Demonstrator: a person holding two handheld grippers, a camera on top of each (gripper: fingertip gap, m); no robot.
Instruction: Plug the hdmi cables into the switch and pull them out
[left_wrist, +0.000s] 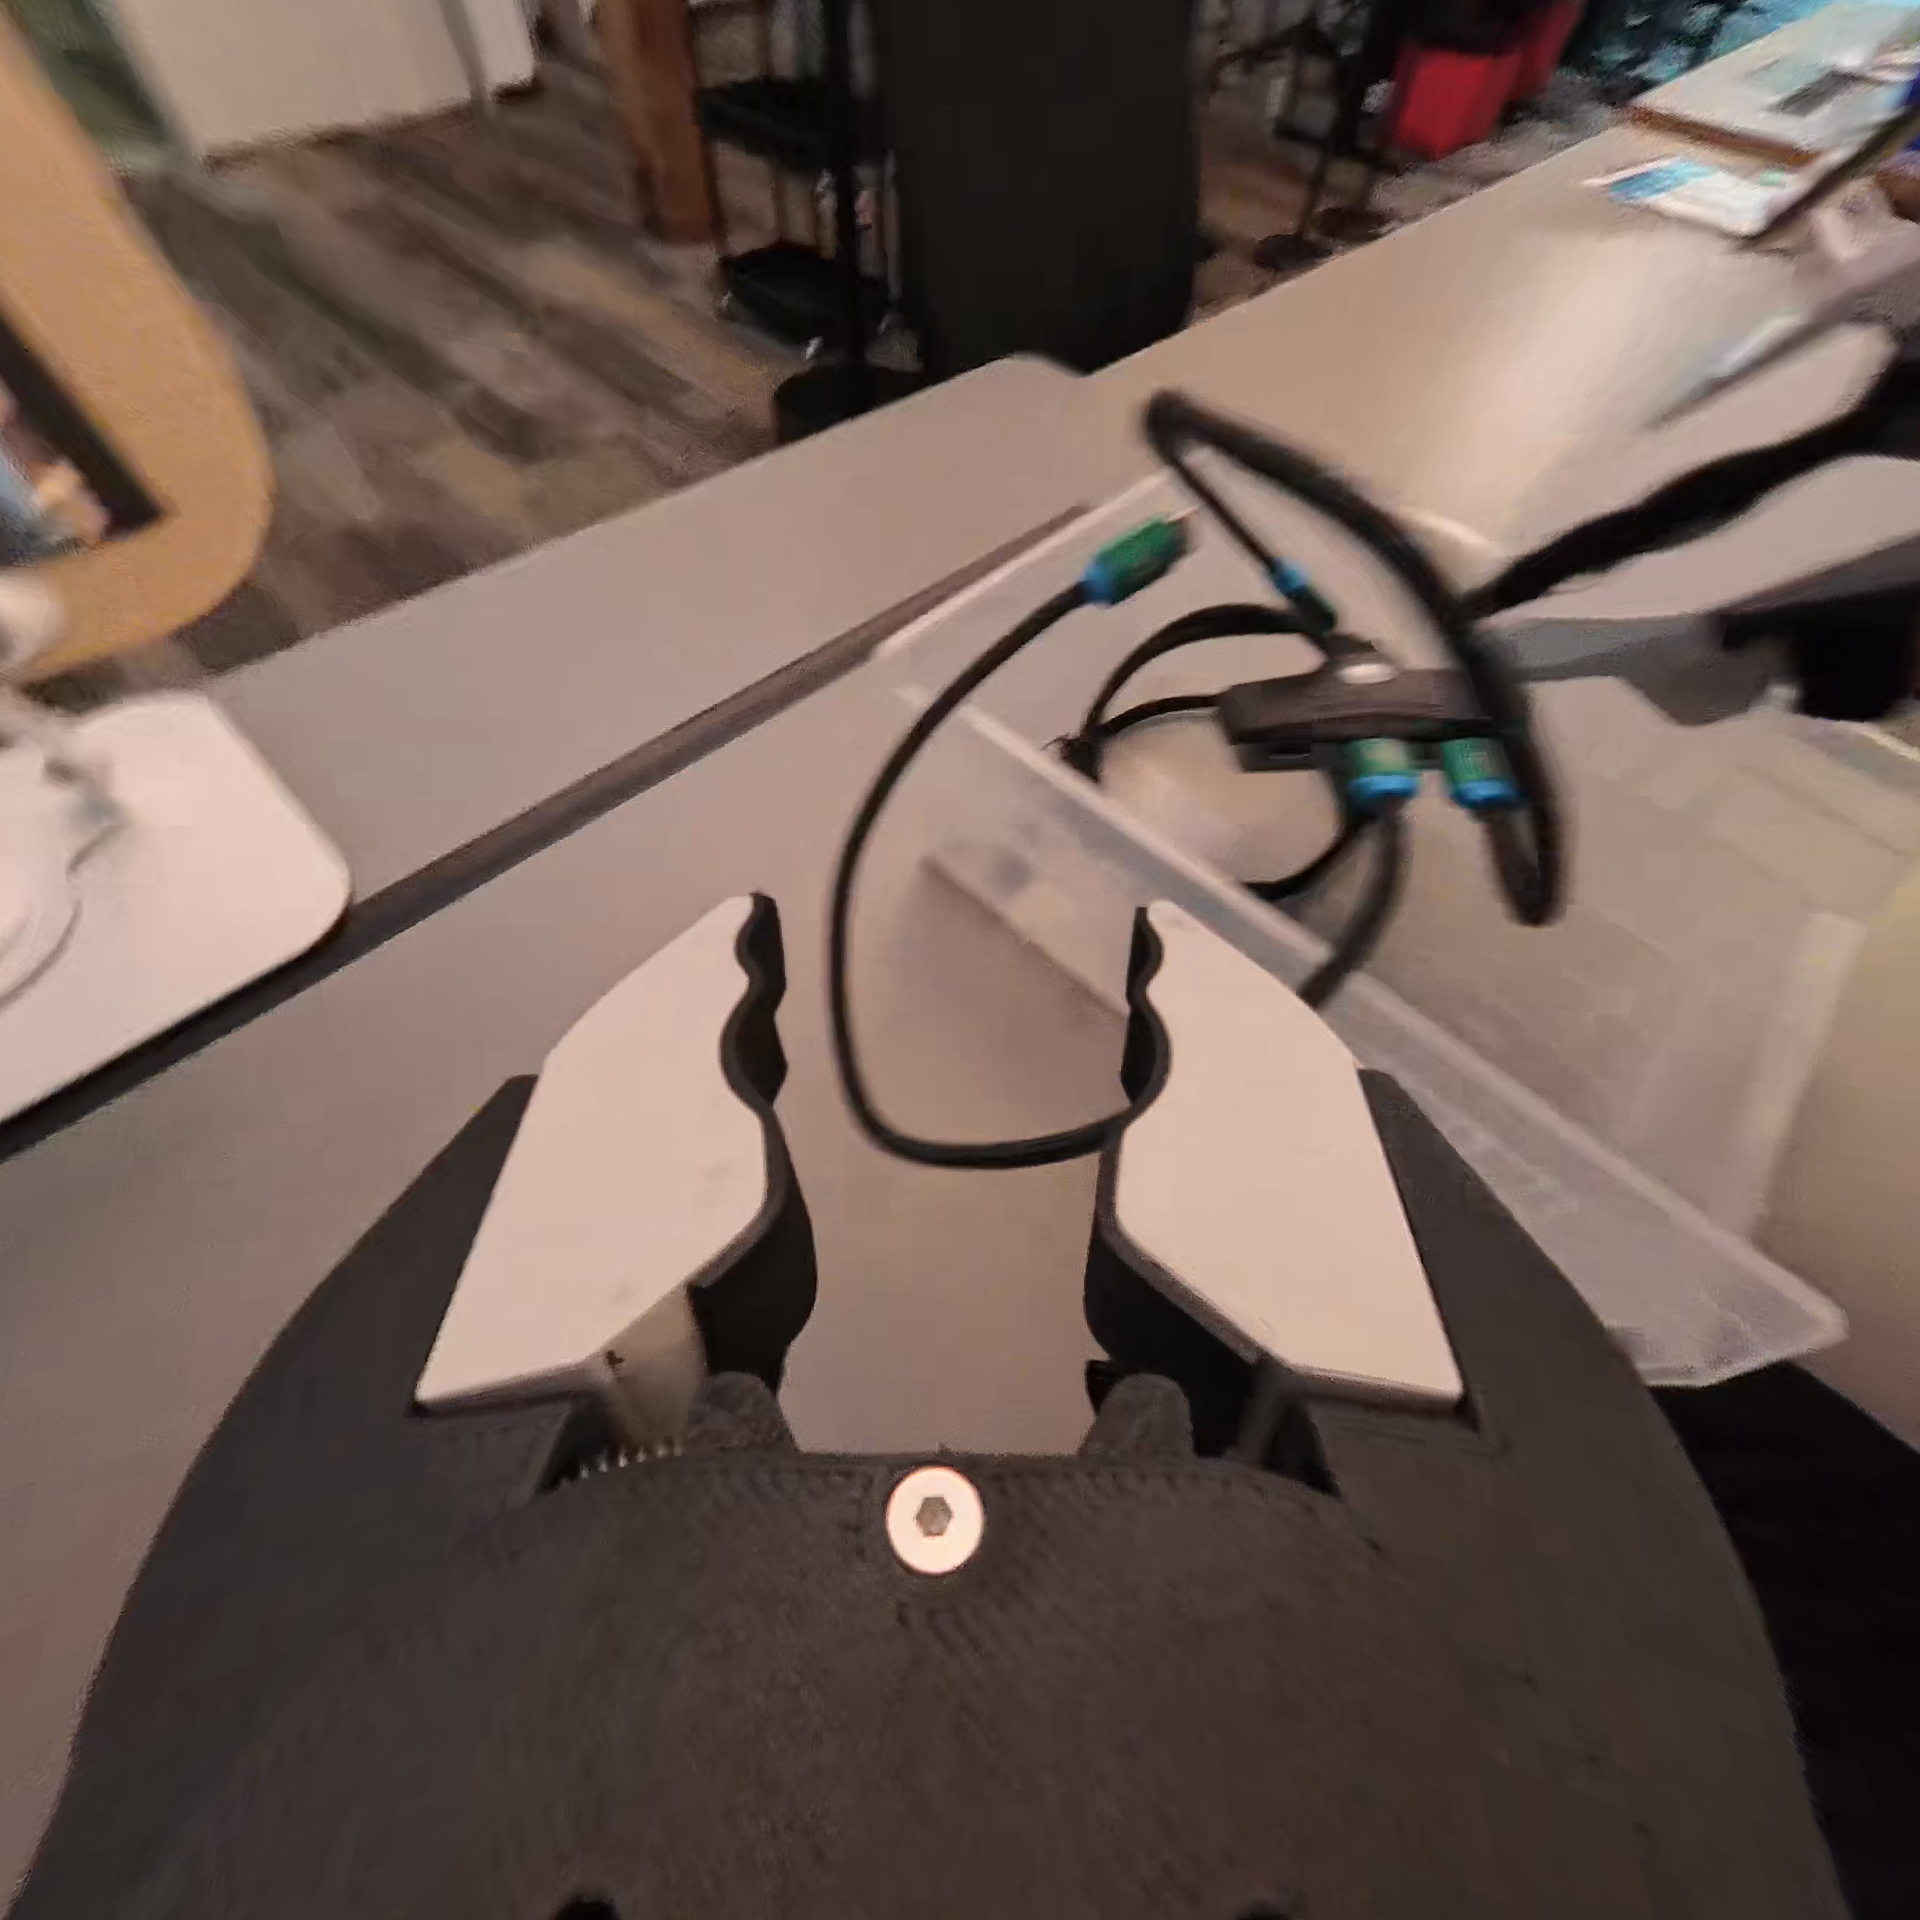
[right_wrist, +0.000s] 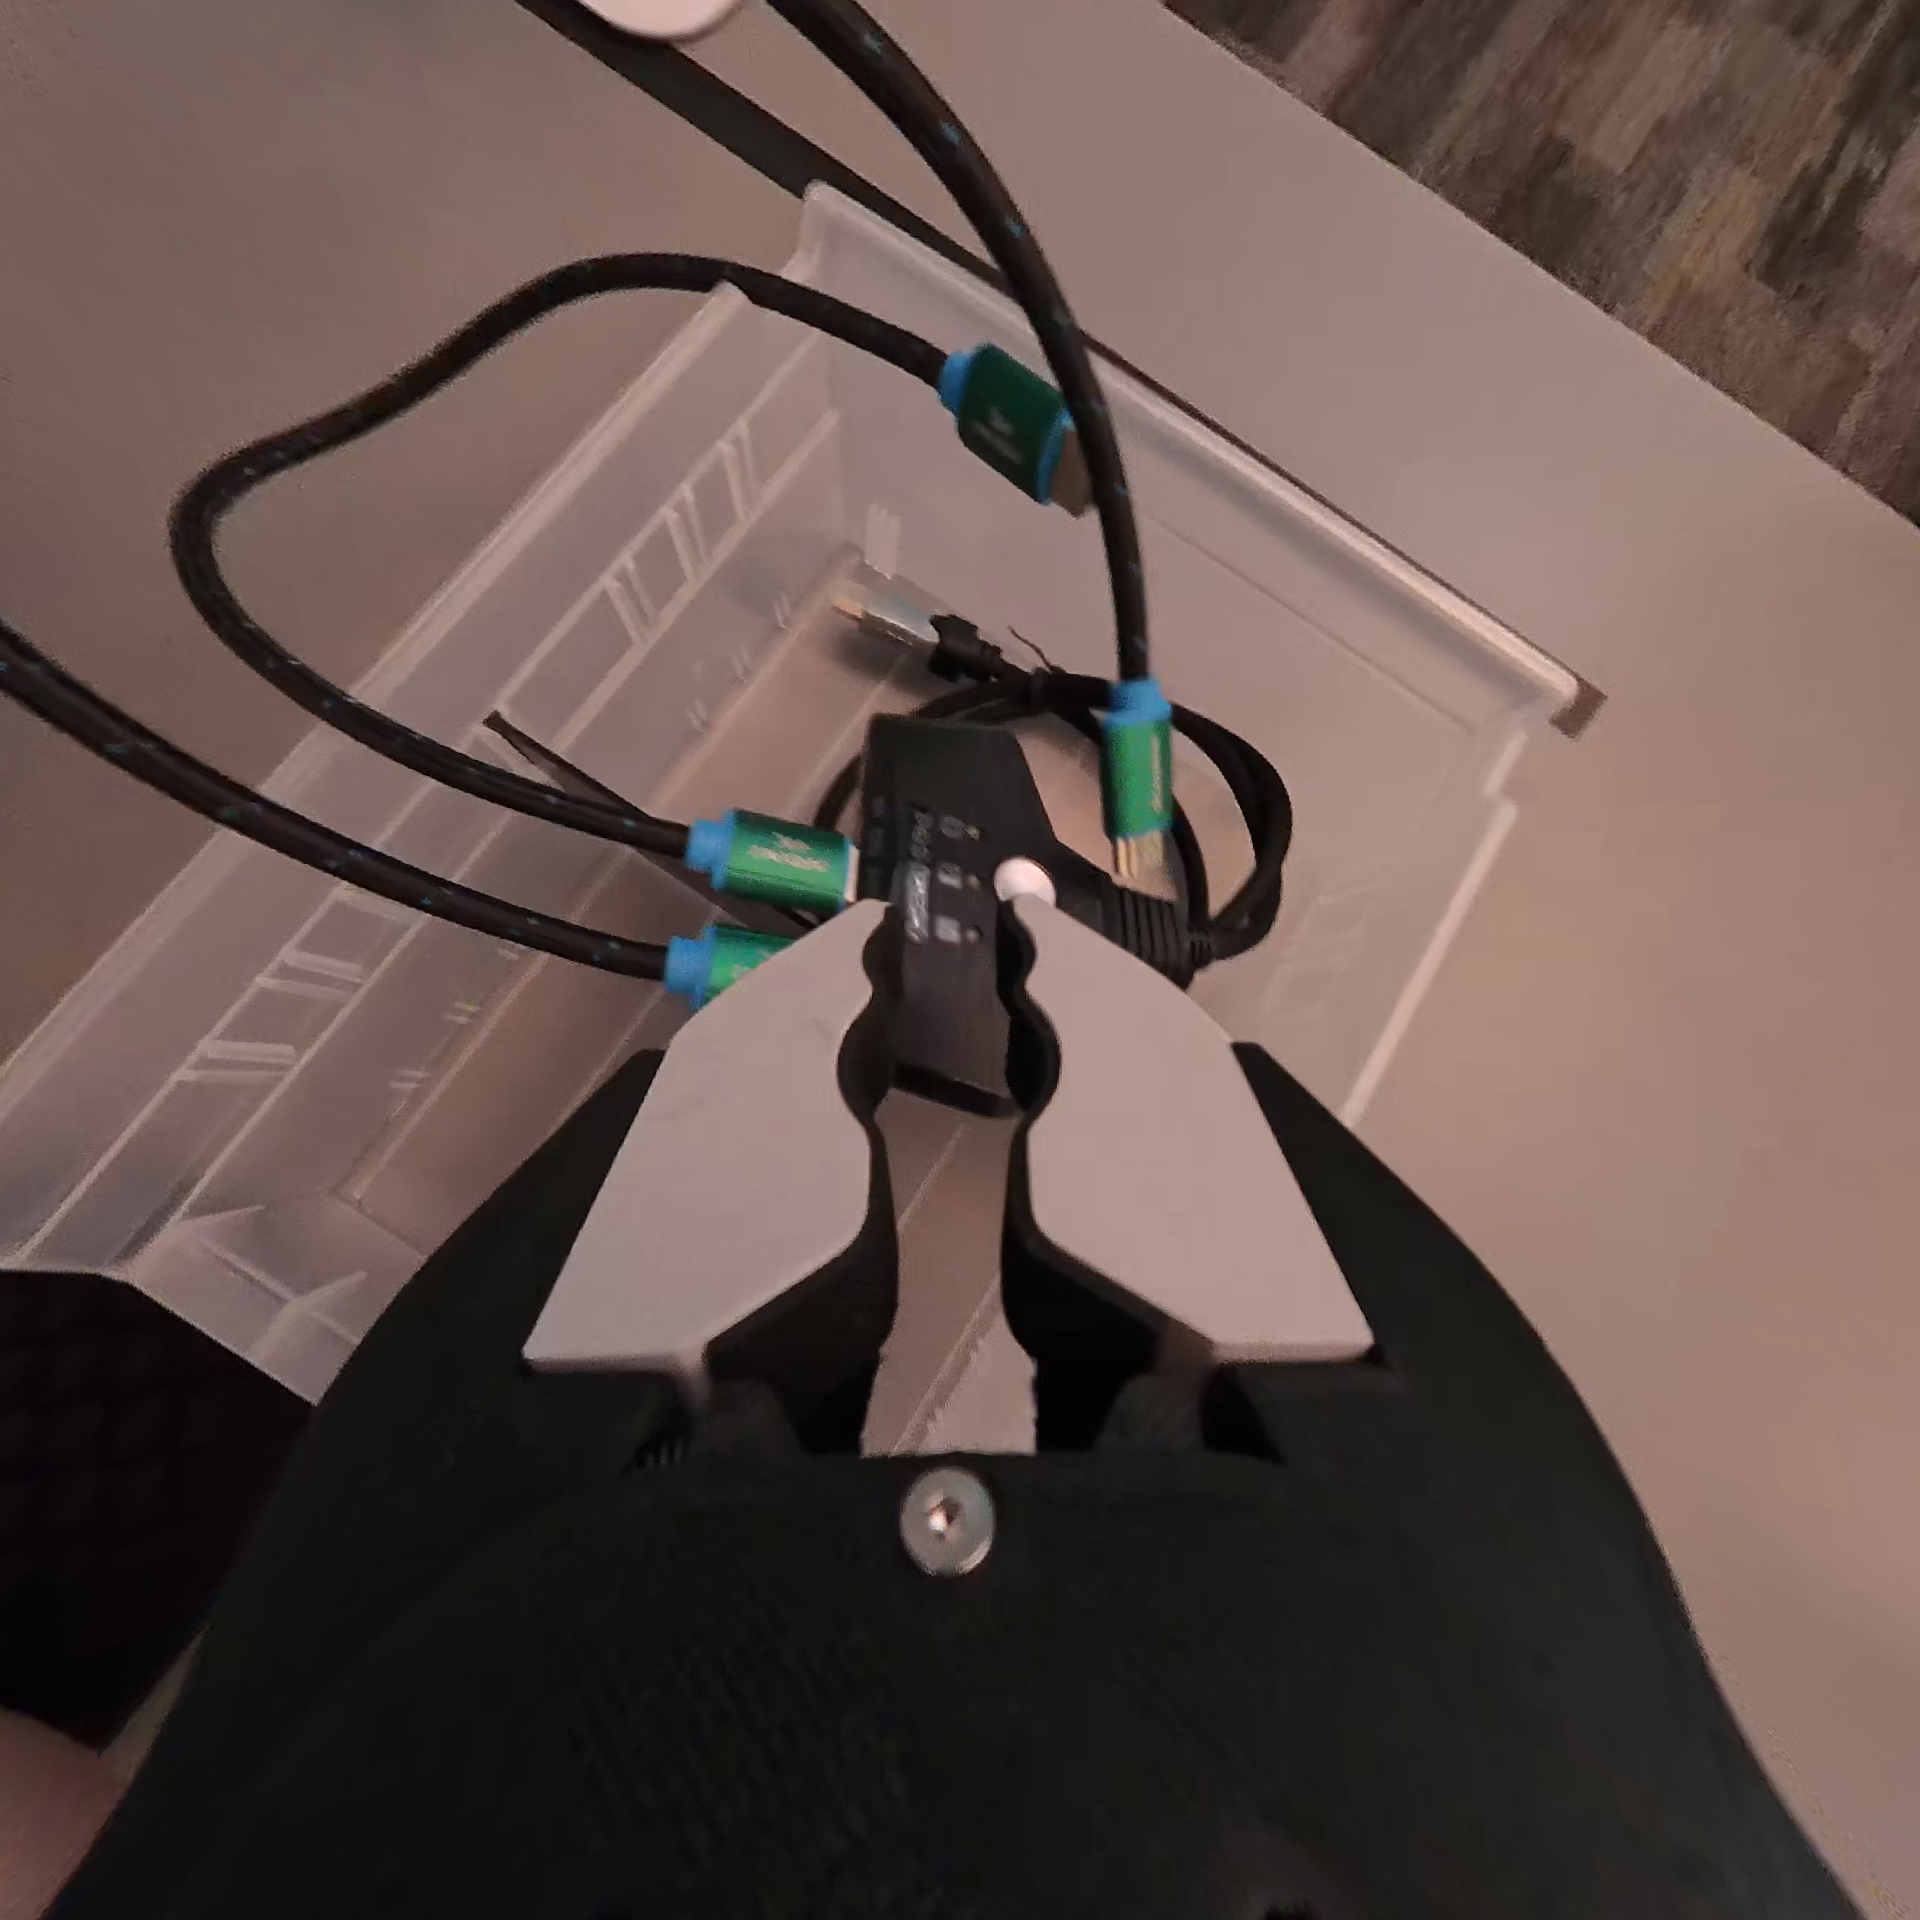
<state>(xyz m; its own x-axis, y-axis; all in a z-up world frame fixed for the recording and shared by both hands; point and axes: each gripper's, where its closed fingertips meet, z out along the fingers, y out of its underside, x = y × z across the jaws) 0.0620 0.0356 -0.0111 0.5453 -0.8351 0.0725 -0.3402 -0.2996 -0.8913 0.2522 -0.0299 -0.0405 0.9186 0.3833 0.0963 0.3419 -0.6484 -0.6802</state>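
My right gripper (right_wrist: 940, 920) is shut on the black HDMI switch (right_wrist: 940, 821) and holds it over a clear plastic bin (right_wrist: 1351, 551). Two green-and-blue HDMI plugs (right_wrist: 774, 857) (right_wrist: 727, 961) sit in the switch's left side. Two more green plugs hang free, one higher (right_wrist: 1008, 426) and one beside the switch (right_wrist: 1138, 774). My left gripper (left_wrist: 956, 920) is open, its pads pressing on nothing. A black cable loop (left_wrist: 857, 935) runs between its fingers without being held. The left wrist view shows the switch (left_wrist: 1351, 707) farther off, with the two plugs (left_wrist: 1377, 774) in it and a free plug (left_wrist: 1132, 556).
A silver-ended plug (right_wrist: 883, 618) and a coiled black cable (right_wrist: 1247, 831) lie in the bin. The grey table (left_wrist: 623, 644) has a seam across it, a white board (left_wrist: 156, 883) at the left and papers (left_wrist: 1745, 177) at the far right. The floor lies beyond the table's edge.
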